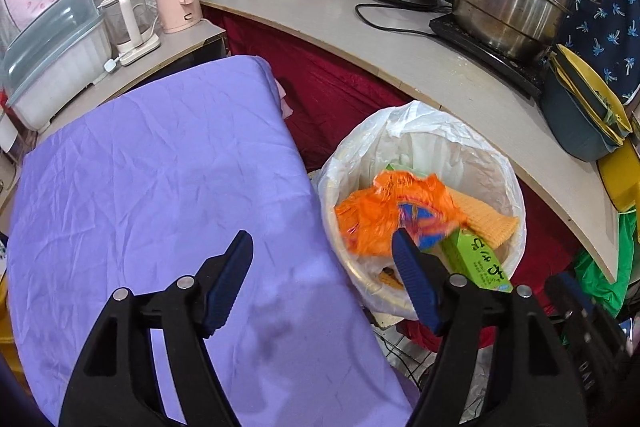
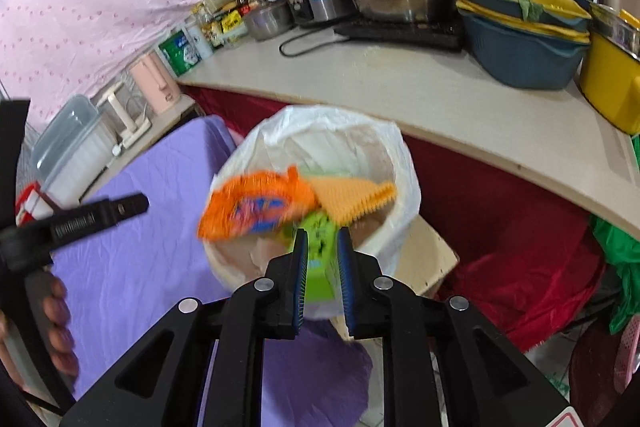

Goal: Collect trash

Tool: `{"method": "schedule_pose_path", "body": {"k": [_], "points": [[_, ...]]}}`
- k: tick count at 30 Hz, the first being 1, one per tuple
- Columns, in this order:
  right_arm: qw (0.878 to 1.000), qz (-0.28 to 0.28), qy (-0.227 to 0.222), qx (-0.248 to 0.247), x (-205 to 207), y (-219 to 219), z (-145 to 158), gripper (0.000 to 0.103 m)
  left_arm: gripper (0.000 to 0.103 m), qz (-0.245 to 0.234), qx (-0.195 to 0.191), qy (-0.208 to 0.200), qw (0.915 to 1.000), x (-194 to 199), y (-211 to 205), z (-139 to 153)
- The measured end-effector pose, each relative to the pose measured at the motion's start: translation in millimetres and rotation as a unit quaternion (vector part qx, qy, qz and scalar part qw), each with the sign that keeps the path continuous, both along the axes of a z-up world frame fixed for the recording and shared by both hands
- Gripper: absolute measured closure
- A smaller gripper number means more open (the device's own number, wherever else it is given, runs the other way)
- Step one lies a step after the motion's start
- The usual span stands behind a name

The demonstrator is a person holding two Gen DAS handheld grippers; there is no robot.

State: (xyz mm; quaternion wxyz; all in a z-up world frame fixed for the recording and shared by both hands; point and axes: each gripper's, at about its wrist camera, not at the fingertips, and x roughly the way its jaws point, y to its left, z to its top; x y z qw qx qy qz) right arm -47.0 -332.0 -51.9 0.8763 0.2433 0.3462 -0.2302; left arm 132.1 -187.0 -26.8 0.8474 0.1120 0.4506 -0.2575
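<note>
In the right wrist view, the long green cardboard box [image 2: 320,251] sits low at centre between the blue pads of the right gripper [image 2: 323,247]; whether those pads press on it or stand just clear I cannot tell. Its long axis runs up the frame toward the white-lined round bin [image 2: 404,163]. A blurred orange plastic wrapper [image 2: 256,205] is over the bin's mouth. The left gripper [image 1: 322,243] stands wide apart, empty, over the purple cloth [image 1: 152,167].

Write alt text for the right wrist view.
The right hand-held gripper grips a green cardboard box above a white-lined round trash bin, where a blurred orange snack bag is dropping in, beside a purple cloth-covered table.
</note>
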Motion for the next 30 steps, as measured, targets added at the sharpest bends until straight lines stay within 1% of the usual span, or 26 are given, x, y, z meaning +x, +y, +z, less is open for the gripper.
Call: {"method": "schedule_pose_path", "body": {"k": [1,3,6,11,18,23,25,26,28,30], "points": [[1.0,0.002,0.003,0.003,-2.2,3.2,-4.2,0.089,0.035,0.002,0.001,0.001,1.0,-1.0,2.7,-1.6],[1.0,0.009,0.007,0.011,-5.2,10.9,-11.0,0.09,0.03,0.006,0.005,0.001,1.0,-2.9,6.8,-4.4],[1.0,0.021,0.015,0.014,-2.0,17.6,-19.8,0.093,0.029,0.012,0.006,0.002,0.9999,-6.4,14.8,-7.9],[0.999,0.024,0.031,0.02,16.3,13.0,-38.3,0.094,0.029,0.016,0.011,0.005,0.9998,-14.7,25.6,-14.0],[0.999,0.023,0.043,0.024,50.8,2.3,-51.3,0.095,0.026,0.027,0.019,0.005,0.9994,-16.8,37.0,-19.9],[0.999,0.028,0.014,0.014,48.6,13.0,-27.0,0.095,0.023,0.029,0.023,-0.002,0.9993,-20.3,41.1,-17.8],[0.999,0.034,0.005,0.006,45.2,18.4,-16.5,0.093,0.019,0.032,0.023,-0.005,0.9992,-22.3,42.7,-16.6],[0.999,0.037,0.001,-0.001,42.6,22.3,-9.9,0.091,0.017,0.034,0.023,-0.008,0.9991,-23.8,43.5,-15.6],[0.999,0.038,-0.005,-0.009,36.8,25.7,-0.7,0.085,0.016,0.035,0.025,-0.012,0.999,-26.9,44.3,-14.1],[0.999,0.036,-0.013,-0.012,30.8,28.2,7.0,0.072,0.015,0.036,0.028,-0.015,0.9989,-30.1,45.1,-12.6]]}}
